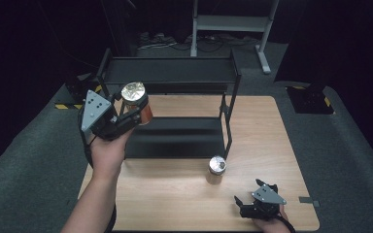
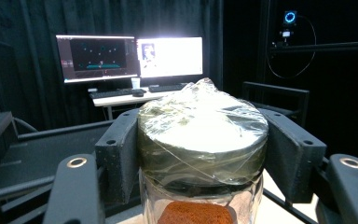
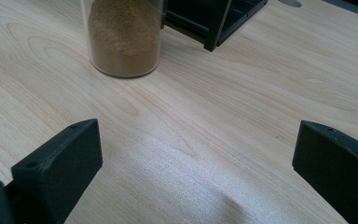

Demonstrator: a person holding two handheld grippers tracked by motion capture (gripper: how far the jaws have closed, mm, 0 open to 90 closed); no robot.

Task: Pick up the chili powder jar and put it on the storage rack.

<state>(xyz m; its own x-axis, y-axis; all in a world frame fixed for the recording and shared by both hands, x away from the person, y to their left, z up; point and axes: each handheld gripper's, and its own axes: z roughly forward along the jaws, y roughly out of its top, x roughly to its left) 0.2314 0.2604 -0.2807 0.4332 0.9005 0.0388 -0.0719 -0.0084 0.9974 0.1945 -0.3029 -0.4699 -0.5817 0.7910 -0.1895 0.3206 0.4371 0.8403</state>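
My left gripper [image 1: 135, 108] is shut on a glass jar [image 1: 137, 103] of reddish-orange powder, held in the air at the left end of the black shelf rack [image 1: 175, 73]. In the left gripper view the black pads [image 2: 119, 151] press both sides of the jar's lid [image 2: 203, 133], which is wrapped in clear film. A second jar [image 1: 217, 169], holding tan powder and capped in foil, stands on the wooden table [image 1: 175, 204] by the rack's front right leg. My right gripper [image 1: 243, 204] rests open at the table's near right edge, its jaws wide apart with that jar [image 3: 123, 37] ahead of them.
The two-tier rack spans the back half of the table, its lower tray [image 1: 179, 138] bare. Grey carpet surrounds the table. A metal stand [image 1: 233, 24] is behind the rack. Two lit monitors [image 2: 130, 58] on a desk show beyond the left gripper.
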